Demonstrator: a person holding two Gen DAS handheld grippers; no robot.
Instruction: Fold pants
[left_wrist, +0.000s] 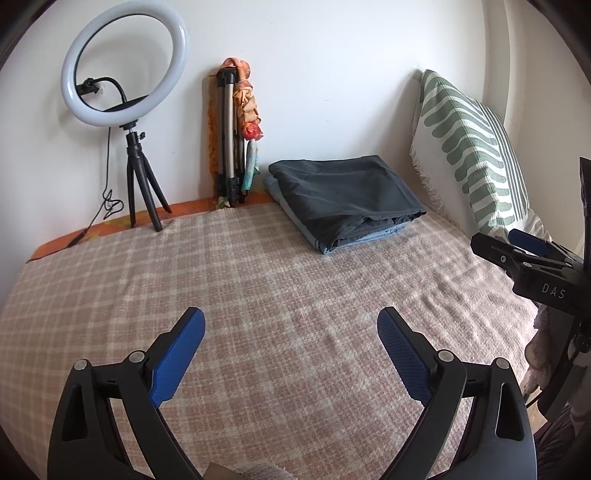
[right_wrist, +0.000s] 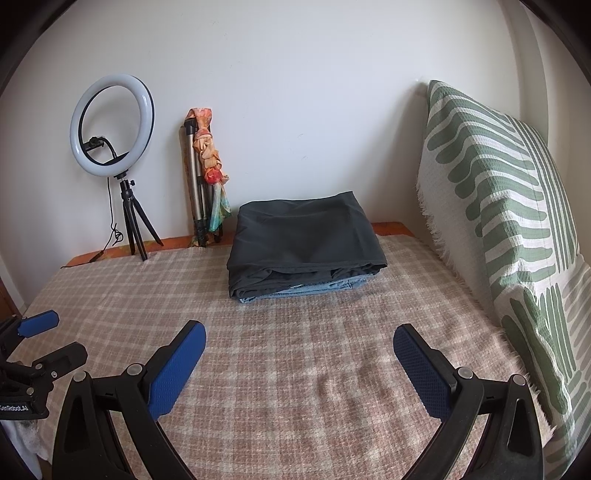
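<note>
Folded dark grey pants (left_wrist: 343, 195) lie on top of a folded light blue garment (left_wrist: 362, 240) at the far side of the bed, near the wall; they also show in the right wrist view (right_wrist: 303, 236), with the blue garment (right_wrist: 306, 290) under them. My left gripper (left_wrist: 291, 321) is open and empty, hovering over the checked blanket (left_wrist: 258, 280) well short of the stack. My right gripper (right_wrist: 301, 336) is open and empty too, a little in front of the stack. Each gripper shows at the edge of the other's view.
A ring light on a small tripod (left_wrist: 125, 74) and a folded tripod with a scarf (left_wrist: 232, 136) stand against the wall at the back left. A green-and-white patterned pillow (right_wrist: 509, 221) leans along the right side.
</note>
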